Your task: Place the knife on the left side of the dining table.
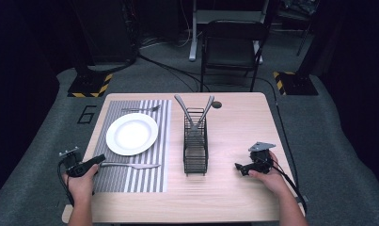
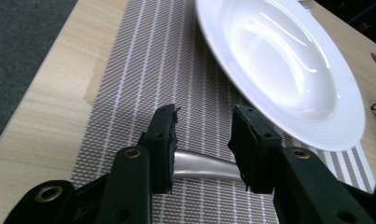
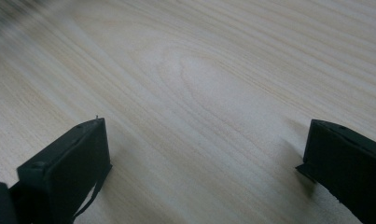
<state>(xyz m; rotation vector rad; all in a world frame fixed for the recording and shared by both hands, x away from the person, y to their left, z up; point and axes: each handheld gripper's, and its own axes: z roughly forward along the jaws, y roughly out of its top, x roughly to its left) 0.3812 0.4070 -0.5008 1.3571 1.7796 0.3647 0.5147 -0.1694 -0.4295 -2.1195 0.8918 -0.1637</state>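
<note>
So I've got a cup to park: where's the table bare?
Bare wood lies right of the rack, out to the right gripper, and along the near edge. The placemat is crowded: plate, fork, knife, left gripper.

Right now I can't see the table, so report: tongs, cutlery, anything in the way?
Left tongs astride knife handle, not closed. Right tongs open, empty. Plate just beyond knife.
</note>
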